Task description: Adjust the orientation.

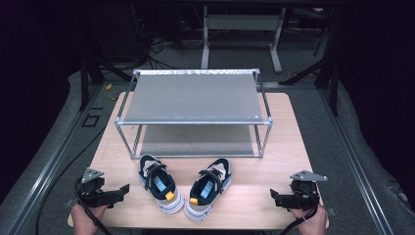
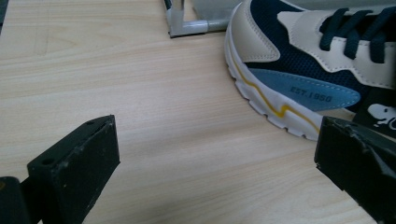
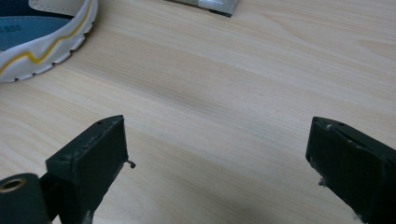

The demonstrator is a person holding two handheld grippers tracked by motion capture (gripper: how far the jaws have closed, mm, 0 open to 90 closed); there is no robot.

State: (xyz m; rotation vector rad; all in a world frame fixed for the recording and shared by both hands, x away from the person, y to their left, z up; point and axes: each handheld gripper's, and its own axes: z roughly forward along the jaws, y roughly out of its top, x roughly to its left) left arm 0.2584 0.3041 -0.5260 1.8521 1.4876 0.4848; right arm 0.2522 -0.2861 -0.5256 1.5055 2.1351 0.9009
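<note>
- The left gripper (image 1: 122,188) is held at the near left corner of the table (image 1: 288,147), well to the left of the shoe rack (image 1: 195,115); its jaws are spread wide and nothing is gripped between them.
- In the left gripper view, bare wood is seen between the jaws, and the left shoe (image 2: 299,70) is found just beyond the right-hand jaw, apart from it.
- The left shoe (image 1: 159,183) is set directly in front of the shoe rack, toe toward its lower shelf, heel toward the person.
- The right shoe (image 1: 208,188) is placed just beside it, also in front of the shoe rack and angled slightly toward its partner; the two heels nearly meet.
- The right gripper (image 1: 273,195) is held in front of the shoe rack's right end, near the table's near right corner; its jaws are likewise wide apart and empty.
- If a shoe is pinched only by its soft collar or tongue, it could sag and slip out on the lift.
- The shoe could be caught on the rack's front bar if it is carried in too high or tilted.
- The neighbouring shoe could be knocked aside, since so little gap is left at the heels.
</note>
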